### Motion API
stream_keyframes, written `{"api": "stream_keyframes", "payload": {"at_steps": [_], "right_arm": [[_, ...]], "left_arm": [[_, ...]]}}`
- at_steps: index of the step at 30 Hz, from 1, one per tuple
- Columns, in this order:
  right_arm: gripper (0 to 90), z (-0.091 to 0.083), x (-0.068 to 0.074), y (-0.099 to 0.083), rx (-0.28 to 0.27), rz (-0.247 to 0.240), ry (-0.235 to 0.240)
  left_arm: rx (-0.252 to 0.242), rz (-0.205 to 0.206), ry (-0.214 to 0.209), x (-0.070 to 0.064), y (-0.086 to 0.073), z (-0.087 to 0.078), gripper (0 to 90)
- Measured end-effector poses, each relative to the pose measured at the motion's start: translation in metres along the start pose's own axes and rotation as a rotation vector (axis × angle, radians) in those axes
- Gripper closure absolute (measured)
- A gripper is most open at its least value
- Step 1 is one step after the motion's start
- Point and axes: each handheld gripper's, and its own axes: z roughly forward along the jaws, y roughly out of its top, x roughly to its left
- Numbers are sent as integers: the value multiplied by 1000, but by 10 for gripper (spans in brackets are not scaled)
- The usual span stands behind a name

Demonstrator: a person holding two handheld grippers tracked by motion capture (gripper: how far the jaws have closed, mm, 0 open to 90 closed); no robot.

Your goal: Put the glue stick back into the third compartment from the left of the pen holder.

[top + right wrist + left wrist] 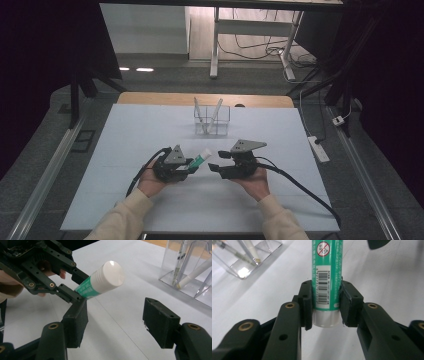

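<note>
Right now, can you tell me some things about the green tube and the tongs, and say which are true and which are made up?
1. The left tongs are shut on the green tube. True.
2. The right tongs hold the tube's white cap. False: they are open, and the cap is apart from them.
3. The clear holder has thin sticks standing tilted in it. True.
4. The tube lies flat on the white table. False: the left tongs hold it above the table.
5. The tube's label has a barcode. True.
</note>
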Motion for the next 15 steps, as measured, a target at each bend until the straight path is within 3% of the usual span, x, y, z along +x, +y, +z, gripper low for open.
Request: {"api": "stream_keyframes", "payload": {"at_steps": [10, 15], "right_arm": [[368, 4, 0, -1, -28, 46, 30], [436, 5, 1, -1, -37, 62, 51]], "left_arm": [[-22, 24, -29, -10, 5, 8, 659], [-16, 44, -33, -14, 8, 13, 659]]}}
